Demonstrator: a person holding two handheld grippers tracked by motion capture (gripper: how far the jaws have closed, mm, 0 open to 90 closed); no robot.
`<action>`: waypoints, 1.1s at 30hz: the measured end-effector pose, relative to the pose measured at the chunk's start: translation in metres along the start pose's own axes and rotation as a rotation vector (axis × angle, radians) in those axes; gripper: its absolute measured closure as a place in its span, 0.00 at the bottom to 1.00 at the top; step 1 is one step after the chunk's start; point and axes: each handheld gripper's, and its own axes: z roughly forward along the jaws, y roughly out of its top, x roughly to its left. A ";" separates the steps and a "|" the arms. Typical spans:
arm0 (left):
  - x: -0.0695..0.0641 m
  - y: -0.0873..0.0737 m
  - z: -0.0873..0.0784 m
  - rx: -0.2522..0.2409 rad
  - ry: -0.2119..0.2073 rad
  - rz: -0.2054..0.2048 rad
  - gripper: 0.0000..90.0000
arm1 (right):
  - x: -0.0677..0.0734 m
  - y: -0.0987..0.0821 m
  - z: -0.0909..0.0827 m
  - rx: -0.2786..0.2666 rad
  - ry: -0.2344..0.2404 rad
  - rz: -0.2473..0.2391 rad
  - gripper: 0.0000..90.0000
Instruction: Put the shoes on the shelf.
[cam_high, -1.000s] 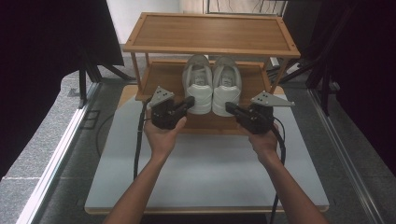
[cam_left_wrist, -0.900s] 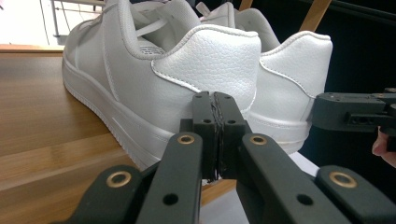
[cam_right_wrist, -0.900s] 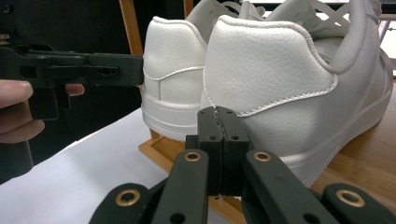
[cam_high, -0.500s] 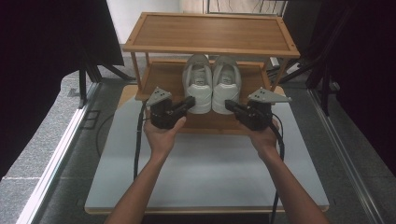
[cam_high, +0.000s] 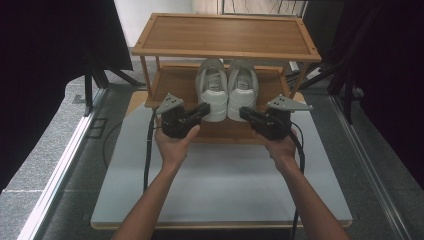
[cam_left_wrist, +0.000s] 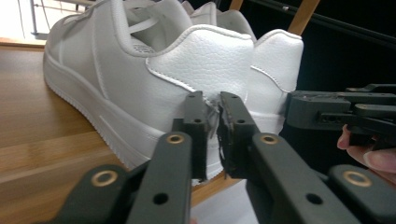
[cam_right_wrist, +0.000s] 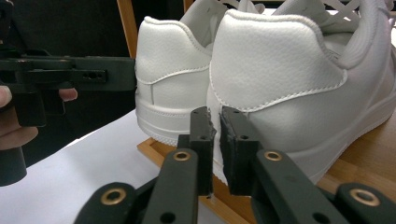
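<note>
Two white sneakers stand side by side on the lower shelf, heels toward me: the left shoe (cam_high: 212, 87) (cam_left_wrist: 116, 70) and the right shoe (cam_high: 242, 87) (cam_right_wrist: 280, 70). My left gripper (cam_high: 206, 108) (cam_left_wrist: 212, 100) points at the left shoe's heel from the left. Its jaws have just been opening and stand a narrow slit apart with nothing between them. My right gripper (cam_high: 243, 112) (cam_right_wrist: 215, 114) points at the right shoe's heel from the right. Its jaws have also just been opening, with a small gap that holds nothing.
The shoes sit in a two-tier wooden rack (cam_high: 225, 32) whose top shelf is bare. The rack's lower shelf (cam_high: 170, 85) has free wood left of the shoes. A white board (cam_high: 220, 185) covers the table in front. Dark frames and cables flank both sides.
</note>
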 end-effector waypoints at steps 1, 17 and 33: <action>-0.001 -0.001 -0.001 -0.001 -0.009 -0.001 0.85 | 0.000 -0.001 -0.001 -0.002 -0.005 -0.003 0.90; -0.003 -0.028 -0.065 -0.077 -0.047 -0.020 0.52 | -0.002 -0.040 -0.066 -0.213 -0.019 0.079 0.71; 0.018 -0.096 -0.099 -0.003 0.013 -0.069 0.49 | -0.017 -0.110 -0.120 -0.215 -0.093 0.136 0.66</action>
